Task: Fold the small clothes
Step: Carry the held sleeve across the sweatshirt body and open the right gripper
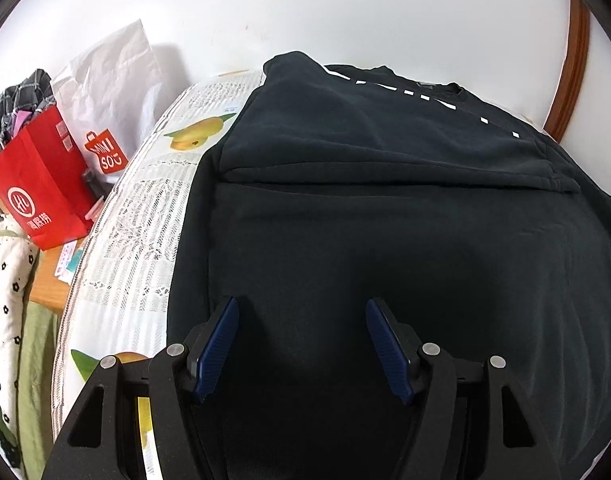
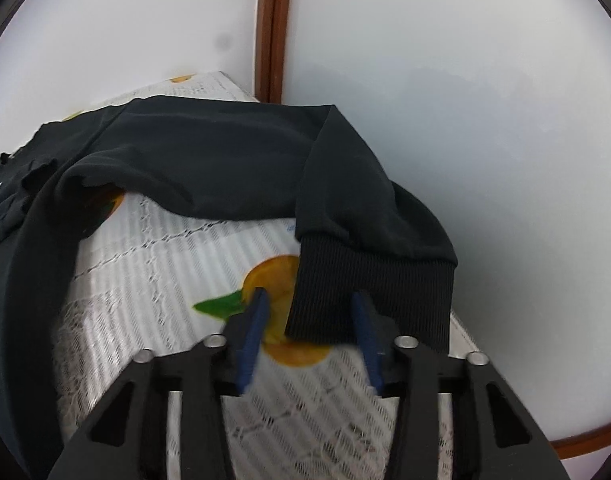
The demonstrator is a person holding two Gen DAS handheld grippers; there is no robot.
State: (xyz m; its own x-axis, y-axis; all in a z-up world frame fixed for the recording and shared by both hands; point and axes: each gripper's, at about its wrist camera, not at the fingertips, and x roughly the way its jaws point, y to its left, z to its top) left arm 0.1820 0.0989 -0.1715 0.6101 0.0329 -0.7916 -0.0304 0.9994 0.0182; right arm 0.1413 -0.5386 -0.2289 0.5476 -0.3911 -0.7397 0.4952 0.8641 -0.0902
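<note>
A black sweatshirt (image 1: pixel 385 220) lies spread on a table with a white lace cloth printed with fruit (image 1: pixel 145 208). One sleeve (image 1: pixel 365 132) is folded across its upper part. My left gripper (image 1: pixel 301 302) hovers open just over the body of the garment, its blue pads wide apart with only flat fabric beneath. In the right wrist view the other sleeve (image 2: pixel 233 160) stretches over the tablecloth (image 2: pixel 153 280) and bends back near the wall. Its ribbed cuff (image 2: pixel 365 280) reaches between the fingers of my right gripper (image 2: pixel 309 294). That gripper is open, with a gap left of the cuff.
Left of the table stand a red paper bag (image 1: pixel 41 184) and a white shopping bag (image 1: pixel 109 92), with checked cloth (image 1: pixel 13 104) behind and a floral cloth (image 1: pixel 5 280) lower down. White walls with brown wooden trim (image 2: pixel 273 28) border the table's far and right edges.
</note>
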